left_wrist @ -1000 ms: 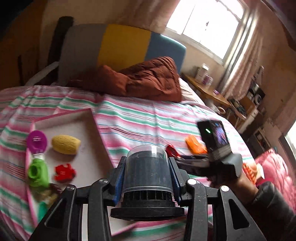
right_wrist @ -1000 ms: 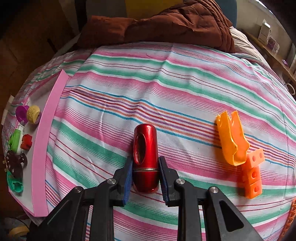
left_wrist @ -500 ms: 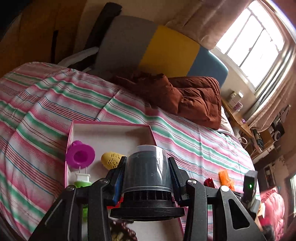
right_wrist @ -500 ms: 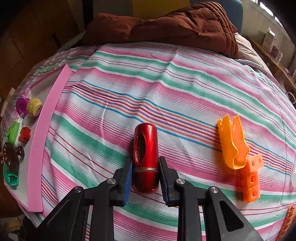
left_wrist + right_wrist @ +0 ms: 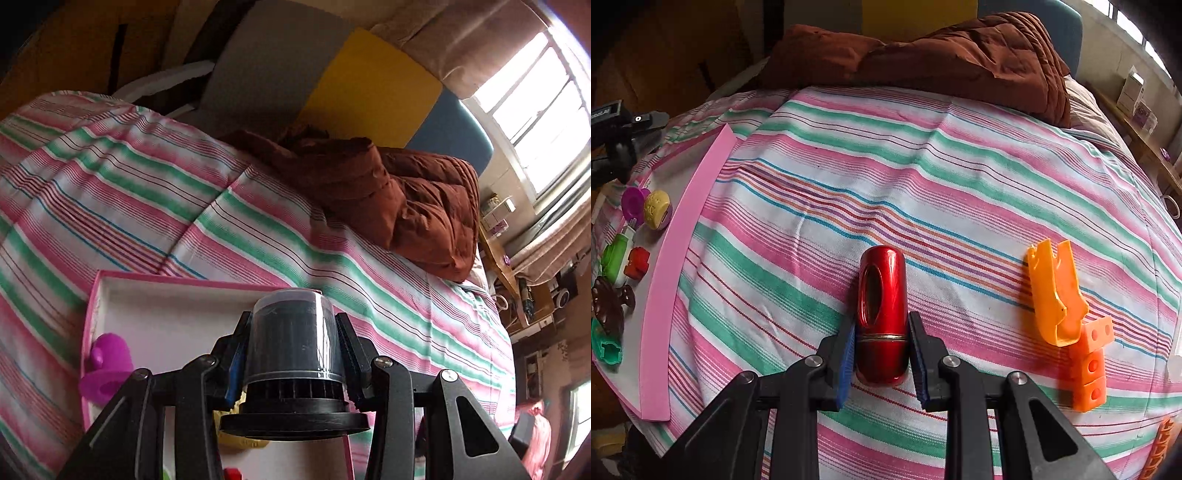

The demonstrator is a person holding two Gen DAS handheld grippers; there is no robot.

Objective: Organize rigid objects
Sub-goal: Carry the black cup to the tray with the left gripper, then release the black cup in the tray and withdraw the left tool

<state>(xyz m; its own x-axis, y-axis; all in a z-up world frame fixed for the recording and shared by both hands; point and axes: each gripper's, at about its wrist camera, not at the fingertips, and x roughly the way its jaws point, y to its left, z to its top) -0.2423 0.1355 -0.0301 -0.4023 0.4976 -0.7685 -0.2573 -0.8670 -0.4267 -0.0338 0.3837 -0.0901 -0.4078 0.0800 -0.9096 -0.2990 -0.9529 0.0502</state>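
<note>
two grippers, two things held, five already in the tray

the left gripper [image 5: 293, 350] is clamped on one dark cylinder with a clear dome cover [image 5: 291, 332] and a wide black base, its pads pressed to both sides. it hangs over the pink-rimmed tray [image 5: 166, 282], which lies on the striped bedsheet [image 5: 110, 206]. from this side only a purple cup-shaped piece [image 5: 107, 365] and a bit of a yellow piece [image 5: 236, 439] show under the gripper.

the right gripper [image 5: 882, 354] is closed tight on one glossy red capsule [image 5: 882, 306] that lies on the sheet, mid-bed, well apart from the tray.

in the right wrist view the tray holds a row along its edge — one purple piece [image 5: 632, 201], one yellow [image 5: 656, 208], one green [image 5: 614, 258], one red [image 5: 637, 262], one dark brown [image 5: 609, 304] and one teal [image 5: 605, 349]. right of the capsule lie one orange scoop-shaped piece [image 5: 1052, 295] and one orange block strip with holes [image 5: 1089, 365], touching each other. one brown quilted jacket [image 5: 942, 55] lies heaped at the head of the bed.
</note>
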